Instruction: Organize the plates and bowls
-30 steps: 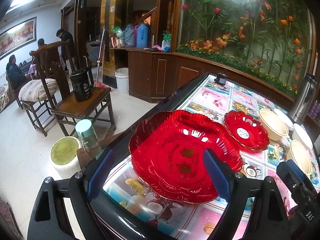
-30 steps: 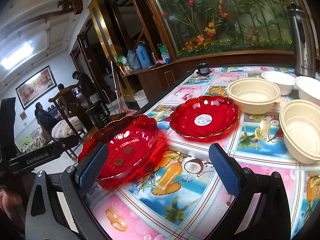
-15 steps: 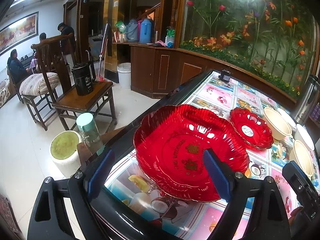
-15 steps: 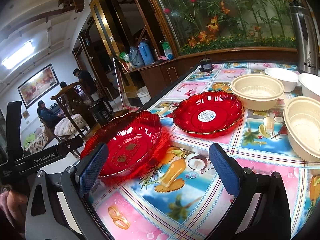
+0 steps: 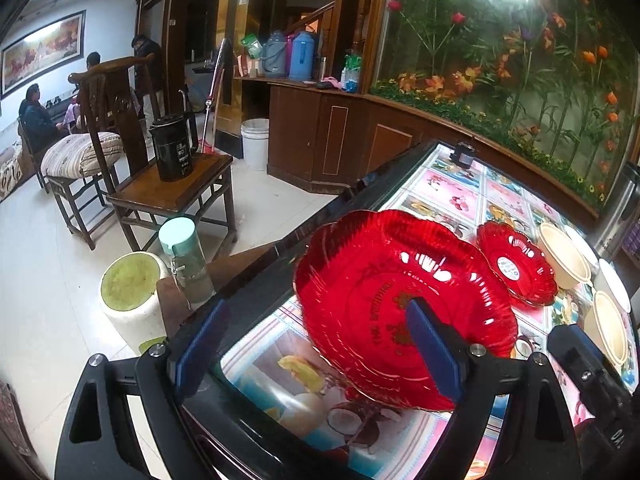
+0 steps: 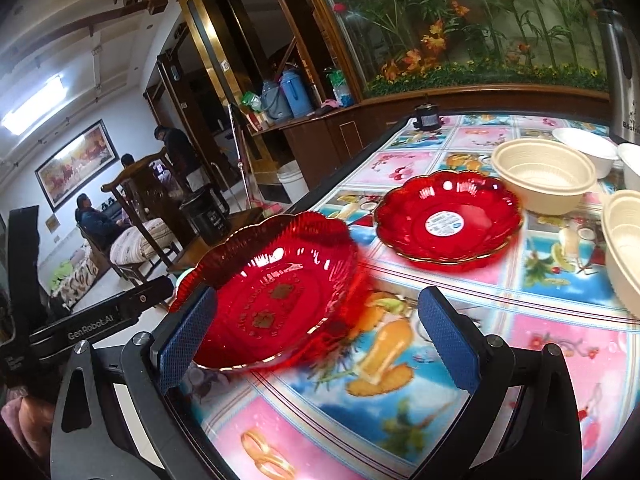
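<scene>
A large red scalloped plate lies near the table's left edge; it also shows in the right wrist view. A smaller red plate with a white sticker lies beyond it, seen too in the left wrist view. Cream bowls stand further right. My left gripper is open, its right finger over the large plate's near part. My right gripper is open, its left finger in front of the large plate's near rim. Neither holds anything.
A steel thermos stands at the table's far right. A small black object sits at the far edge. Beside the table are a wooden chair with a black kettle, a bottle and a stool.
Both grippers have drawn a little closer to the large red plate, which looks bigger and more tilted in the left view. The jaws stay open.
</scene>
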### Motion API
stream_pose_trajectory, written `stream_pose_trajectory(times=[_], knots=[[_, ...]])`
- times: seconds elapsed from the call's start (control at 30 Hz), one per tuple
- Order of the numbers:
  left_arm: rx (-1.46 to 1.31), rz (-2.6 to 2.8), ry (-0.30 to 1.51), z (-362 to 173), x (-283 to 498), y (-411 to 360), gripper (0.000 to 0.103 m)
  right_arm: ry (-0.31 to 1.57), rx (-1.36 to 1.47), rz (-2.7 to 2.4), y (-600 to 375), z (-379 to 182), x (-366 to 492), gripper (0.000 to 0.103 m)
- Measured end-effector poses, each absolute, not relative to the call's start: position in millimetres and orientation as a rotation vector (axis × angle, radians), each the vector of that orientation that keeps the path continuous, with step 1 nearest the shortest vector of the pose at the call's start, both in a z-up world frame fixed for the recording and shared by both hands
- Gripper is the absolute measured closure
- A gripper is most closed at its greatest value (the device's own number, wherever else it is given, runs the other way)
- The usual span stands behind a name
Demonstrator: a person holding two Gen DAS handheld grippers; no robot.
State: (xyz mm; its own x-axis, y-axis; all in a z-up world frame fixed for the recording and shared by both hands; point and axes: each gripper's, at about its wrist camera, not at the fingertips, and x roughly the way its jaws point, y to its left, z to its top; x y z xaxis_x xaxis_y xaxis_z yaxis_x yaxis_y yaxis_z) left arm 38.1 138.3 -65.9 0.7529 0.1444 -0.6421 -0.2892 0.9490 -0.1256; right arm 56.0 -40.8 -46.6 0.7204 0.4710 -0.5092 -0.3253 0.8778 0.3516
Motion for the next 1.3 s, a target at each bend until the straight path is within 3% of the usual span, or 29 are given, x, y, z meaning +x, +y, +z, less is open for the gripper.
stream_pose_trajectory(times=[0.9, 1.27, 1.3], knots=[[-0.234, 0.266, 0.714, -72, 54, 159, 0.013, 0.720, 0.294, 0.391, -34, -57, 77, 0.001], [-0.269, 0.283, 0.844, -84, 80, 170, 0.013, 0.886, 0.279, 0.312, -16, -65, 108, 0.009], [-0.274, 0.275, 0.860, -86, 84, 169, 0.013, 0.903, 0.275, 0.303, -14, -67, 111, 0.013]])
